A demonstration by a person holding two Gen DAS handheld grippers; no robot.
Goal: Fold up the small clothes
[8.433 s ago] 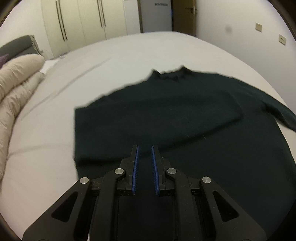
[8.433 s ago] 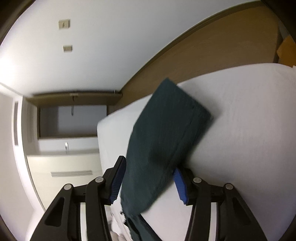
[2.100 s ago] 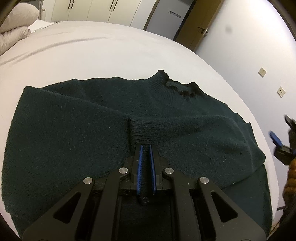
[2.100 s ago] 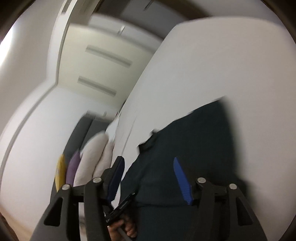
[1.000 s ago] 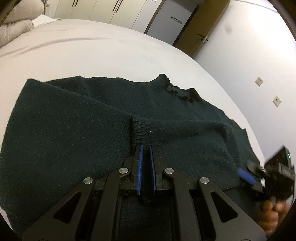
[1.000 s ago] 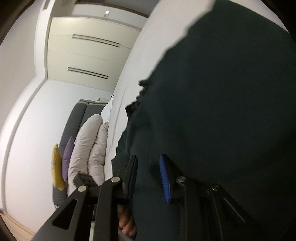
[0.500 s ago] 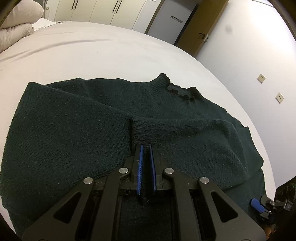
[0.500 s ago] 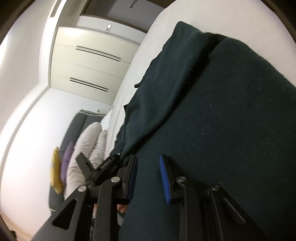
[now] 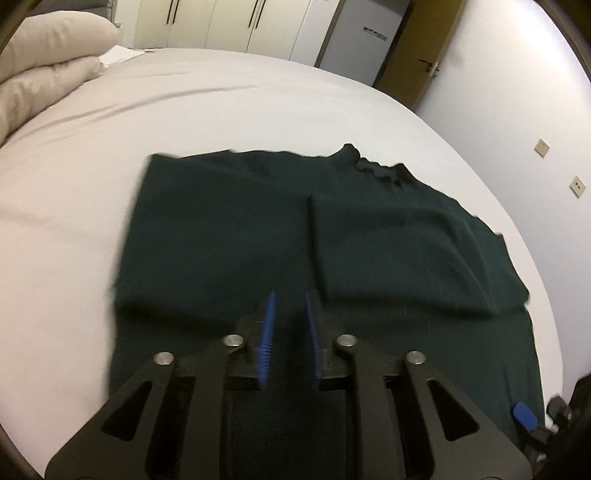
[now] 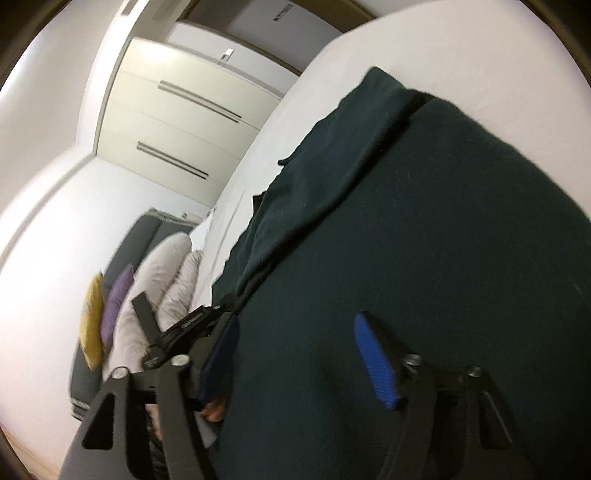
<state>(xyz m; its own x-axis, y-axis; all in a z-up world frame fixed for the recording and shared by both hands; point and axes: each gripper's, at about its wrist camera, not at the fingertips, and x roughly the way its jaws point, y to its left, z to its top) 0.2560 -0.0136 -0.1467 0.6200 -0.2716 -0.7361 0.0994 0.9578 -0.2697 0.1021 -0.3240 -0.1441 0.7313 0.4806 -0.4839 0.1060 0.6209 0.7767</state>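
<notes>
Left gripper [image 9: 288, 325]: jaws opening, nothing clamped, poised over the near hem of the dark green sweater [image 9: 229, 236]. Right gripper [image 10: 295, 354]: jaws opening wide, poised over the sweater's right side, no fabric pinched. The sweater lies flat on the white bed [image 9: 229, 96], sleeves folded inward. Bare sheet surrounds its left and far edges. Pillows [image 9: 48, 70] sit well apart at far left.

- White bed [image 9: 221, 110]: fills the middle.
- Beige duvet [image 9: 48, 66]: folded at the bed's far left corner.
- Cream wardrobe [image 9: 221, 22]: beyond the bed.
- Wooden door [image 9: 413, 51]: right of the wardrobe.
- Yellow cushion [image 10: 92, 317] and purple cushion [image 10: 116, 302]: beside the duvet.
</notes>
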